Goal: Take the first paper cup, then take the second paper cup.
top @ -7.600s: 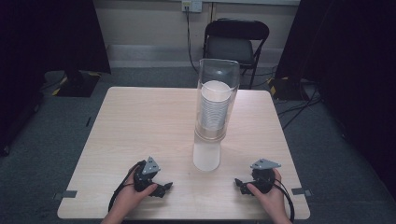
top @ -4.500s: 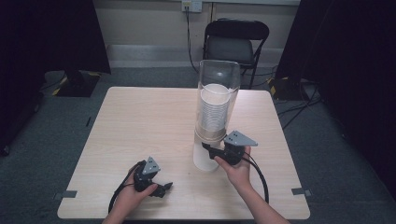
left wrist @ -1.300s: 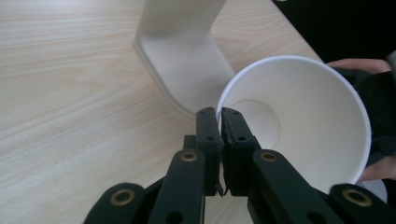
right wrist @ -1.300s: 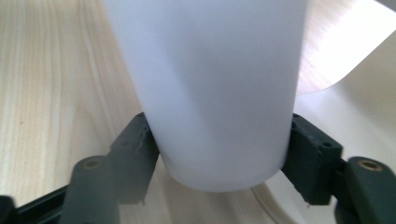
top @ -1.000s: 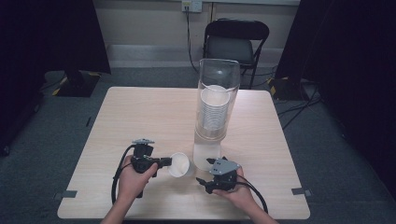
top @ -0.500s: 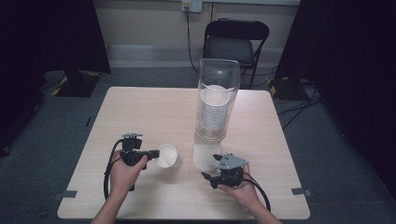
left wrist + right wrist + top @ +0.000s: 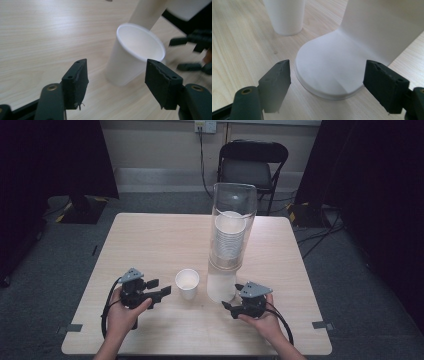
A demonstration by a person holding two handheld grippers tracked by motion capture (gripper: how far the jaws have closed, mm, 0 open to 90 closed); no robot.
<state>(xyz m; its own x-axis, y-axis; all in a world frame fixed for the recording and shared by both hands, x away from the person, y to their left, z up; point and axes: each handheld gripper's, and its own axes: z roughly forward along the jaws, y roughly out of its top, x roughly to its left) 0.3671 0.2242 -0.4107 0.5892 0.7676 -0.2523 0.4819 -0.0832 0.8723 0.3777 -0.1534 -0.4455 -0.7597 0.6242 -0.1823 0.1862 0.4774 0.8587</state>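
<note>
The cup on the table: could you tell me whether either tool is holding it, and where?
Nothing is held. The cup stands free; left tool and right tool are open.

the paper cup (image 7: 187,282) is plain white inside and out, with no print. the table (image 7: 150,240) is pale beige wood with fine, light grain lines. the dispenser (image 7: 232,235) has a clear, see-through tube over a white base, and the stack of cups (image 7: 229,237) inside is white with thin grey rim lines. the left gripper (image 7: 159,289) and right gripper (image 7: 231,301) are black, each with a grey plate on top. the chair (image 7: 252,167) looks black, its seat perhaps dark grey. the floor (image 7: 45,270) is dark grey carpet.
</note>
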